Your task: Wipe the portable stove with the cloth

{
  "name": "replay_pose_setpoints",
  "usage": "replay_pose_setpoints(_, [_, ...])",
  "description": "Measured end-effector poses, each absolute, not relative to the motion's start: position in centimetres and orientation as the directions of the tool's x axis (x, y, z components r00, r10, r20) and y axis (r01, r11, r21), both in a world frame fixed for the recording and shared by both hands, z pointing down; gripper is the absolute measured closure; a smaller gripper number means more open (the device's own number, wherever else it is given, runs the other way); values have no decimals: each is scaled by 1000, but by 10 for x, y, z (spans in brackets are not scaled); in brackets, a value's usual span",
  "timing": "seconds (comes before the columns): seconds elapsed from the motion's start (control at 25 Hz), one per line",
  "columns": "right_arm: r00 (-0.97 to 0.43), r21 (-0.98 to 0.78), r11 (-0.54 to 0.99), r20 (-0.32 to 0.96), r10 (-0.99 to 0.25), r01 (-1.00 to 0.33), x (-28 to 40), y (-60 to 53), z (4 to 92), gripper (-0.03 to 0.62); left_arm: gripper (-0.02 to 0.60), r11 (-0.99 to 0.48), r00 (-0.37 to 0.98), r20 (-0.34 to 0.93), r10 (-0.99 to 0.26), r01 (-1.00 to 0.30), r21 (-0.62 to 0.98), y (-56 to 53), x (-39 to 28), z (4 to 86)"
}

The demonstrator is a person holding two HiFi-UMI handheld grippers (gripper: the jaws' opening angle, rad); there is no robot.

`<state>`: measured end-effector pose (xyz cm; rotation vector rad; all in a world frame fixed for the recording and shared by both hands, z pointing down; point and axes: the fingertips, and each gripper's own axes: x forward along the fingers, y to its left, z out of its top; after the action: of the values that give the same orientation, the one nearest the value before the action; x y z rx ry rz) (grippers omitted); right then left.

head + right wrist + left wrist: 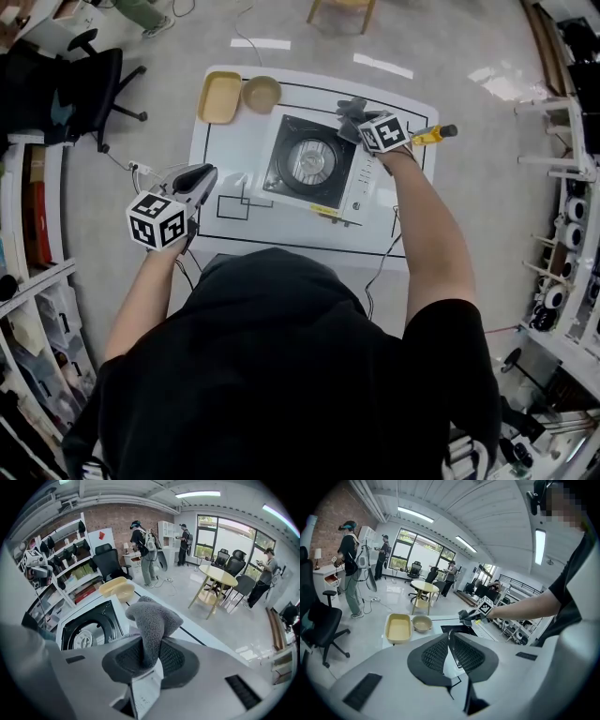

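Note:
The portable stove, white-bodied with a black top and a round silver burner, stands in the middle of the white table. My right gripper hangs over the stove's far right corner, shut on a grey cloth. In the right gripper view the cloth sticks up between the pads, with the stove just to the left of it. My left gripper hovers over the table's left side, away from the stove, and is shut with nothing in it.
A yellow tray and a tan bowl sit at the table's far left corner. An orange-handled tool lies right of the stove. A black office chair stands at the left. Shelves line both sides.

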<state>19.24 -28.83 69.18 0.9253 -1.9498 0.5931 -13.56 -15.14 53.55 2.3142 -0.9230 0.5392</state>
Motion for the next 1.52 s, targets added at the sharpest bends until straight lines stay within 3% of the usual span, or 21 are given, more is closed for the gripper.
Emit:
replay_pose_setpoints(0.16, [-356,-73,573,845,-400,-816,206,-277,687,490,523,-611,691,549,-471,-704,362,-149,-125,533])
replay_pose_setpoints(0.4, [-486,-348,344,697,-527,-872,222,-276,664,491,523,-630,702,547,-456,-689,358,-144,-115,531])
replay_pose_setpoints(0.68, [-579,-447,374,546,-606,-813,216,-263,632,491,523,-636,708,548,-446,-681,362,-137,-112,530])
replay_pose_setpoints(0.8, [-558,-367,421,529,-639,-830,222,-261,617,491,523,-637,708,548,-445,-681,362,-135,-112,529])
replay_pose_setpoints(1.0, [-358,5,486,671,-650,-874,251,-250,625,491,523,-639,710,547,-444,-678,363,-130,-111,531])
replay_pose_setpoints(1.16, [-221,189,518,746,-628,-834,270,-243,643,491,523,-644,716,546,-436,-672,366,-127,-107,532])
replay_pose_setpoints(1.32, [-149,279,593,808,-570,-756,270,-229,664,491,523,-651,721,546,-427,-664,368,-124,-103,532])
replay_pose_setpoints(1.52, [-159,264,657,845,-510,-706,255,-205,688,491,523,-650,721,547,-426,-664,369,-123,-104,532])
